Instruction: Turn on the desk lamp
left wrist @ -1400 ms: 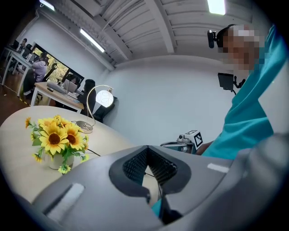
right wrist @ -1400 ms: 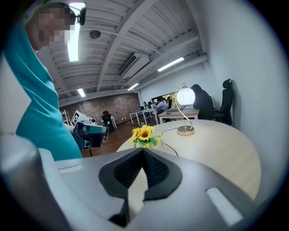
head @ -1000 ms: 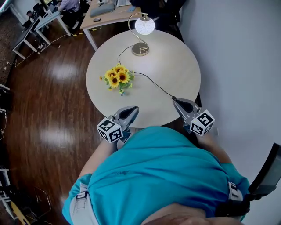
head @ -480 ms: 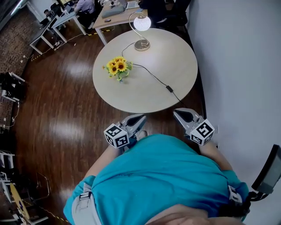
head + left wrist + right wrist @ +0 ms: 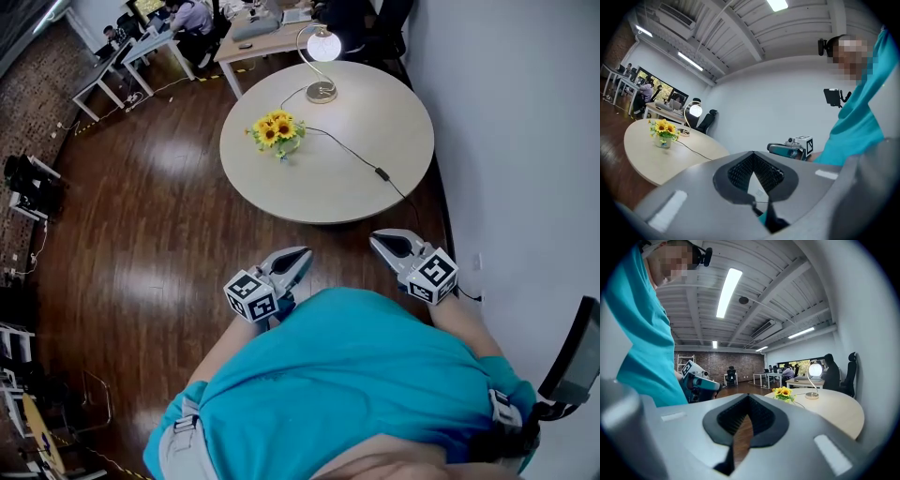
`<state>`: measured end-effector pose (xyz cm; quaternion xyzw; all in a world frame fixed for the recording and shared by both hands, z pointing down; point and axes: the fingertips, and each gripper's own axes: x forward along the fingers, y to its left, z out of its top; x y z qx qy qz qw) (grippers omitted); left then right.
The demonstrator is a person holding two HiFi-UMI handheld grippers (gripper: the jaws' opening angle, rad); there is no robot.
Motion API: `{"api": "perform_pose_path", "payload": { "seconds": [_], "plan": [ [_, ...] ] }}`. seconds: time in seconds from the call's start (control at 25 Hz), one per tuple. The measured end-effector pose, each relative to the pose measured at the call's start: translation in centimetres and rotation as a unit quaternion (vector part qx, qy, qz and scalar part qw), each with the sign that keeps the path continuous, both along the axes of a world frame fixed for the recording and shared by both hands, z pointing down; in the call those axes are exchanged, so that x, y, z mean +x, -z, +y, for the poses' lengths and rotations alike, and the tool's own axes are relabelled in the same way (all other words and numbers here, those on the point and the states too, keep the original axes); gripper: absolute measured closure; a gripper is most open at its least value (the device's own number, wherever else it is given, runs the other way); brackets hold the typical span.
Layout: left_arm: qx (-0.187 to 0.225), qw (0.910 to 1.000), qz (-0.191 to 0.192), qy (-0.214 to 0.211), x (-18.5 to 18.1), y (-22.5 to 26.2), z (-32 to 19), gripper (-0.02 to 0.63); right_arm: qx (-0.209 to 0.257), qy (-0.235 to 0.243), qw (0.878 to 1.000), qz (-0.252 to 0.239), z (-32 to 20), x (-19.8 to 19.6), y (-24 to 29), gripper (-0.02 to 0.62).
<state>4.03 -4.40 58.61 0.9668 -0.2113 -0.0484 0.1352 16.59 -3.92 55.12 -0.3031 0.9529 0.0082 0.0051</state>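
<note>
Gold-stemmed desk lamp with white globe glowed | left gripper and right gripper clenched, empty | task judged done; best to steer clear of black cord

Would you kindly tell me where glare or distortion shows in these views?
Head view: desk lamp globe blown white, sheen patches on wood floor; left gripper view: fisheye bending, black corners; right gripper view: likewise, ceiling strip light overexposed.

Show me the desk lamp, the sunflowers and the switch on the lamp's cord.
desk lamp point(image 5: 324, 45): head view, on its glowing globe shade.
sunflowers point(image 5: 277, 128): head view, on the yellow blooms.
cord switch point(image 5: 382, 173): head view, on the small black block along the cord.
</note>
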Motion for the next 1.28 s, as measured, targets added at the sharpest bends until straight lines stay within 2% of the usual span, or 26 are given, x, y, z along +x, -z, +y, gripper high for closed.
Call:
{"api": "perform_pose_path", "payload": {
  "seconds": [0.2,0.32,0.48,0.64,0.8,0.96,1.16,1.28],
  "plan": [
    [0.001,0.9997,-0.020,-0.016,-10.2,-2.8,4.2,0.583,-0.020,-0.018,0.999,-0.020,3.5,-10.2,-1.4,0.594],
    [-0.014,0.9996,-0.016,-0.018,-15.5,-3.4,5.5,0.583,-0.044,-0.022,0.999,-0.018,5.6,-14.8,-2.7,0.594],
    [-0.025,0.9990,-0.009,-0.035,-16.6,-2.9,5.1,0.583,-0.058,-0.036,0.998,-0.001,6.3,-16.0,-2.2,0.594],
    [-0.006,0.9981,0.009,-0.061,-18.1,-0.9,10.8,0.583,-0.052,-0.060,0.997,0.010,12.2,-17.8,-0.6,0.594],
    [0.007,0.9978,0.014,-0.065,-16.1,0.8,15.2,0.583,-0.034,-0.062,0.997,0.012,17.1,-15.7,0.8,0.594],
    [0.001,0.9977,0.016,-0.066,-10.8,0.9,19.8,0.583,-0.032,-0.062,0.997,0.015,21.9,-10.8,1.0,0.594],
    [-0.007,0.9950,-0.020,-0.097,-3.4,-0.8,25.0,0.583,-0.031,-0.066,0.997,0.016,26.8,-4.0,-0.4,0.594],
    [-0.009,0.9953,-0.024,-0.093,-1.4,-0.2,26.9,0.583,-0.033,-0.074,0.997,0.000,29.3,-0.6,-1.3,0.594]
  ]
}}
